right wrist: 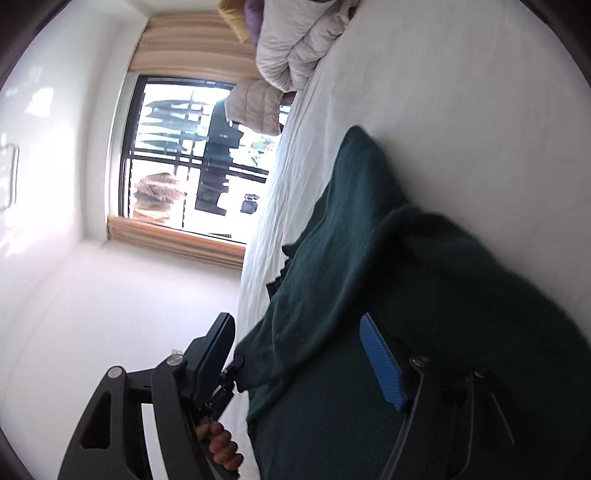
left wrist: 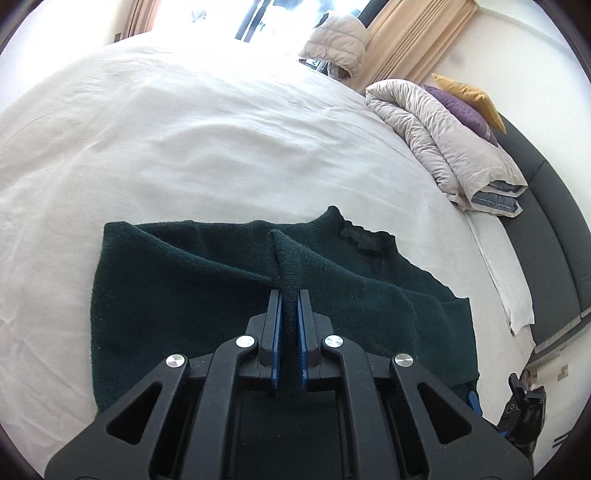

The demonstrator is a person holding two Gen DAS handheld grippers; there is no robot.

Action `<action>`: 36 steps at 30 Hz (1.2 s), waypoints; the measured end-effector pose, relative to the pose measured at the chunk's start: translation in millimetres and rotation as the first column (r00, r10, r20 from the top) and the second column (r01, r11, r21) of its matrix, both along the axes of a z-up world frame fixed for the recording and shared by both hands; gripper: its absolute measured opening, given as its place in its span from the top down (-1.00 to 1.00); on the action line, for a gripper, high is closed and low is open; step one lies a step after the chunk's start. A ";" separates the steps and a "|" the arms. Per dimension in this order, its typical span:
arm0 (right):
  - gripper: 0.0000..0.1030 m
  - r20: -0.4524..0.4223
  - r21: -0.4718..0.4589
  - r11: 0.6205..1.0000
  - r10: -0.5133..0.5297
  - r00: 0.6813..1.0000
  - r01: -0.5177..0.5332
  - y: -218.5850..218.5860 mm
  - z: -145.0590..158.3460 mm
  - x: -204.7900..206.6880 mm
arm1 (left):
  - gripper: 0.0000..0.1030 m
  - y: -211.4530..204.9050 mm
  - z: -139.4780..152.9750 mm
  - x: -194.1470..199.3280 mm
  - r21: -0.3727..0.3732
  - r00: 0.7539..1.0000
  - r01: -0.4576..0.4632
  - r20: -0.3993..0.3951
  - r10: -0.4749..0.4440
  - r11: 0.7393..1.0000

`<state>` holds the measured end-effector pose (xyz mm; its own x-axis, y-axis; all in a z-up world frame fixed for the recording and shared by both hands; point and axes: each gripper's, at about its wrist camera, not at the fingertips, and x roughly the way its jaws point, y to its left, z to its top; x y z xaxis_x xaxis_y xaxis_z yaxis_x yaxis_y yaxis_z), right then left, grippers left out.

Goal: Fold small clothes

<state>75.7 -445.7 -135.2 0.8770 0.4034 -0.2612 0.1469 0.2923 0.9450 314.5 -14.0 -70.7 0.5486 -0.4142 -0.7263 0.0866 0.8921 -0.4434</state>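
1 gripper pinches the sweater.

A bedroom in a home: a wide bed under a white sheet fills the view, a folded duvet and cushions at two o'clock, curtains and a window at twelve.

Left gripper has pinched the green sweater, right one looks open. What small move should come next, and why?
Probably close the right gripper: its jaws stand wide open around the green sweater, while the left gripper is shut on a raised ridge of it.
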 end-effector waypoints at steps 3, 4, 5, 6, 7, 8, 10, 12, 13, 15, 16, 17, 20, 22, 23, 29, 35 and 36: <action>-0.43 -0.012 -0.014 1.000 -0.003 1.000 0.003 0.3 -1.5 0.7 | 0.88 5.2 -17.0 3.8 0.018 0.999 0.005 -0.044 -0.004 1.000; -0.43 -0.022 -0.020 1.000 0.000 1.000 -0.001 2.2 -3.2 2.1 | 0.88 7.0 -24.1 2.9 0.023 0.998 0.004 -0.055 -0.003 1.000; -0.43 -0.026 -0.018 1.000 -0.002 1.000 0.002 2.5 -5.4 2.2 | 0.88 9.4 -30.2 0.9 0.022 0.998 -0.001 -0.063 0.002 1.000; -0.43 -0.025 -0.008 1.000 -0.010 1.000 0.010 1.3 -6.7 2.2 | 0.88 11.1 -35.4 -1.3 0.014 0.998 -0.004 -0.059 0.005 1.000; -0.41 -0.017 0.019 1.000 -0.023 1.000 0.023 -2.0 -8.0 0.5 | 0.88 12.2 -37.0 -3.0 0.013 0.999 -0.003 -0.049 0.003 1.000; -0.41 -0.004 0.048 0.998 -0.039 0.999 0.040 -10.8 -9.9 -5.4 | 0.88 13.1 -38.3 -3.8 0.017 0.999 0.002 -0.041 -0.001 1.000; -0.42 0.012 0.103 0.991 -0.083 0.996 0.081 -25.4 -9.9 -13.9 | 0.87 10.6 -40.6 -3.0 0.033 0.999 0.013 -0.031 -0.012 0.999; -0.44 0.032 0.136 0.984 -0.118 0.992 0.113 -38.6 -4.0 -19.8 | 0.87 9.2 -46.2 -3.0 0.040 1.000 0.017 -0.024 -0.016 0.999; -0.44 0.033 0.128 0.983 -0.134 0.990 0.129 -44.5 0.7 -22.1 | 0.87 9.8 -49.2 -4.1 0.036 1.000 0.016 -0.020 -0.015 0.999; -0.44 0.045 0.087 0.984 -0.161 0.986 0.157 -53.8 12.6 -25.0 | 0.87 13.2 -52.9 -5.5 0.012 1.000 0.007 -0.015 -0.007 1.000; -0.44 0.043 0.065 0.985 -0.165 0.985 0.163 -56.7 18.1 -24.4 | 0.87 14.5 -52.7 -8.0 0.001 1.000 0.002 -0.013 -0.002 1.000; -0.44 0.035 0.046 0.985 -0.166 0.986 0.164 -58.2 23.4 -20.6 | 0.87 15.3 -52.7 -8.3 -0.006 1.000 -0.001 -0.015 0.001 1.000; -0.44 0.019 0.015 0.990 -0.144 0.989 0.144 -57.3 26.4 -10.5 | 0.87 14.5 -50.0 -9.4 0.002 1.000 -0.002 -0.008 0.002 1.000; -0.44 0.011 -0.009 0.993 -0.117 0.993 0.117 -51.2 30.2 1.6 | 0.87 15.1 -49.7 -12.0 0.010 1.000 0.001 0.001 -0.001 1.000; -0.44 0.011 -0.028 0.994 -0.103 0.995 0.104 -47.0 33.4 8.2 | 0.87 15.6 -50.1 -13.2 0.010 1.000 0.000 0.006 0.000 1.000; -0.34 -0.036 -0.160 0.987 -0.006 0.999 0.000 -28.6 46.5 57.9 | 0.86 19.8 -55.1 -17.4 0.000 1.000 0.010 0.030 -0.010 1.000; -0.23 -0.109 -0.241 0.967 0.061 0.992 -0.086 -19.3 39.5 100.8 | 0.86 26.7 -60.2 -20.1 -0.047 0.999 0.011 0.033 -0.009 0.999; -0.22 -0.136 -0.252 0.963 0.060 0.989 -0.093 -19.9 35.8 107.4 | 0.86 26.1 -59.8 -21.0 -0.041 0.999 0.012 0.037 -0.011 0.999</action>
